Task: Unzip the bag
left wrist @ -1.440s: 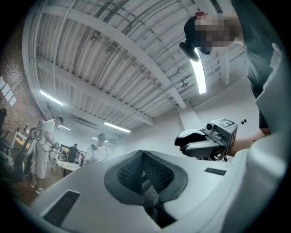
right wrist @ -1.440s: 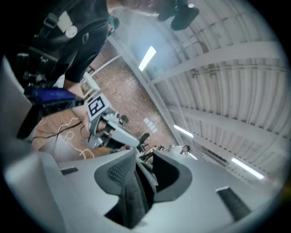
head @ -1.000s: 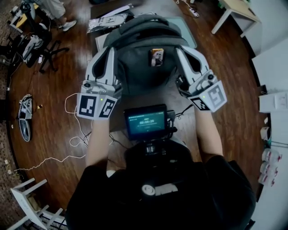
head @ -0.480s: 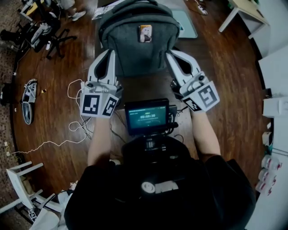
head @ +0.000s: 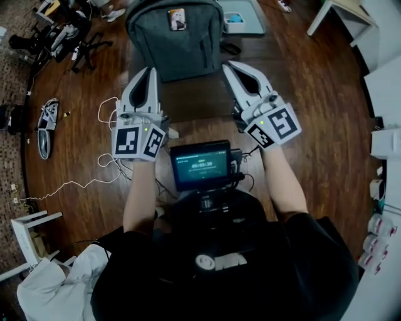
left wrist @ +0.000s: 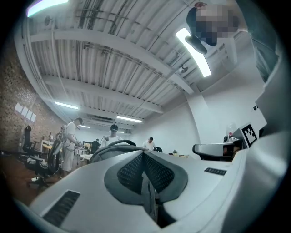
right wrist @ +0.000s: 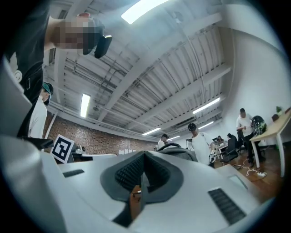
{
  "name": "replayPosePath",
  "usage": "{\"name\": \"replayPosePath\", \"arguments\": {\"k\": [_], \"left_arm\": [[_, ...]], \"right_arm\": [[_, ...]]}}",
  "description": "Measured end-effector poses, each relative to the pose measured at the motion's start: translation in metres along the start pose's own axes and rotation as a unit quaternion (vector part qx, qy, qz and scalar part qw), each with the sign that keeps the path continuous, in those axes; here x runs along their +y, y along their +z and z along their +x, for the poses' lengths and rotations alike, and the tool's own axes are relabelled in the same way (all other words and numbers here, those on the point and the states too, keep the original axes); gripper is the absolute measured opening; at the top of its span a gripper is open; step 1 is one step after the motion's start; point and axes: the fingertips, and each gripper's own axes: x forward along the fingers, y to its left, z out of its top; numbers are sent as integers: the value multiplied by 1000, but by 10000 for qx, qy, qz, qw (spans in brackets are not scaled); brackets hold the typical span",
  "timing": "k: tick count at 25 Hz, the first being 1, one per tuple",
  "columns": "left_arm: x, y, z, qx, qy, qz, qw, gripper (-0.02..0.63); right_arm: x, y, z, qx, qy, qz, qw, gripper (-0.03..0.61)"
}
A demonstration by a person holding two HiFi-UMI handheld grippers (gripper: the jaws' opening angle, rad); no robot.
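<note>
A grey backpack [head: 175, 37] stands on the dark wooden table [head: 194, 103] at the far end, with a small picture tag on its front. My left gripper [head: 148, 71] and right gripper [head: 230, 65] hover side by side over the table, short of the bag and not touching it. Both point up and away from me. The left gripper's jaws [left wrist: 144, 157] are shut with nothing between them, and the bag's top [left wrist: 111, 144] peeks over them. The right gripper's jaws [right wrist: 144, 157] are shut and empty too, with the bag's handle [right wrist: 175, 148] behind.
A teal mat [head: 241, 15] lies beside the bag. An office chair [head: 75, 44], shoes [head: 47, 122] and a white cable [head: 106, 163] are on the floor at the left. A white stool [head: 25, 232] stands nearer. People stand in the room beyond.
Both grippers have drawn back from the backpack's sides toward me, still shut. The bag now sits farther up in the head view, clear of both.
</note>
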Motion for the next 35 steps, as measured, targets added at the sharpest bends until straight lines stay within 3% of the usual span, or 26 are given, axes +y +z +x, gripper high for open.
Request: {"name": "replayPosePath", "arguments": {"k": [5, 13, 21, 35], "left_arm": [[-6, 2, -1, 149, 203, 196, 9995, -6], [1, -8, 4, 291, 153, 182, 9993, -6], [9, -5, -2, 262, 31, 68, 9996, -6], [4, -8, -1, 237, -183, -26, 9995, -6]], "right_arm": [[2, 3, -4, 99, -269, -107, 9995, 18], [5, -19, -6, 459, -707, -197, 9962, 18], [25, -12, 6, 422, -664, -491, 9957, 17], [31, -11, 10, 462, -659, -549, 9952, 17]]}}
